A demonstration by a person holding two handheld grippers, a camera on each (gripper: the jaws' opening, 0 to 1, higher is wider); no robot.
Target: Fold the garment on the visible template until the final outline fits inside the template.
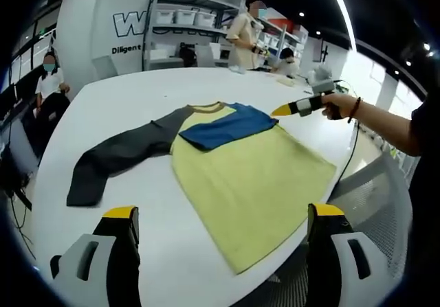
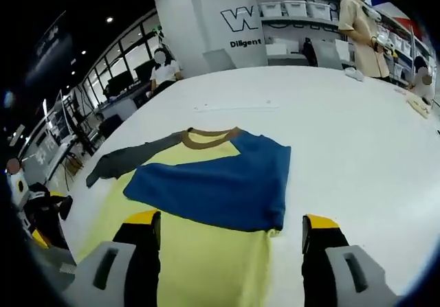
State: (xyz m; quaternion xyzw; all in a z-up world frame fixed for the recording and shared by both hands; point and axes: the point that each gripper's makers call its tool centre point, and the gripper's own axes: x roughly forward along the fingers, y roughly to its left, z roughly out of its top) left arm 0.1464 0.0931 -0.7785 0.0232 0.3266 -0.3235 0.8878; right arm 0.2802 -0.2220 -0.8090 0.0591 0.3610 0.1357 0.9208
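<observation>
While both grippers, left point(image 1: 218, 235) and right point(image 2: 234, 242), stand wide open and empty, one shirt point(image 1: 234, 163) lies mid-frame on the white table point(image 1: 137, 101), its blue sleeve point(image 2: 220, 183) folded over, grey sleeve point(image 1: 124, 156) spread toward the left.

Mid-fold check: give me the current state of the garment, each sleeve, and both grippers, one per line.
garment: flat on the white table, yellow body spread, not yet compact.
blue sleeve: folded across the chest.
grey sleeve: stretched out sideways, unfolded.
left gripper: open, holding nothing, near the hem.
right gripper: open, holding nothing, over the blue sleeve's edge.
</observation>
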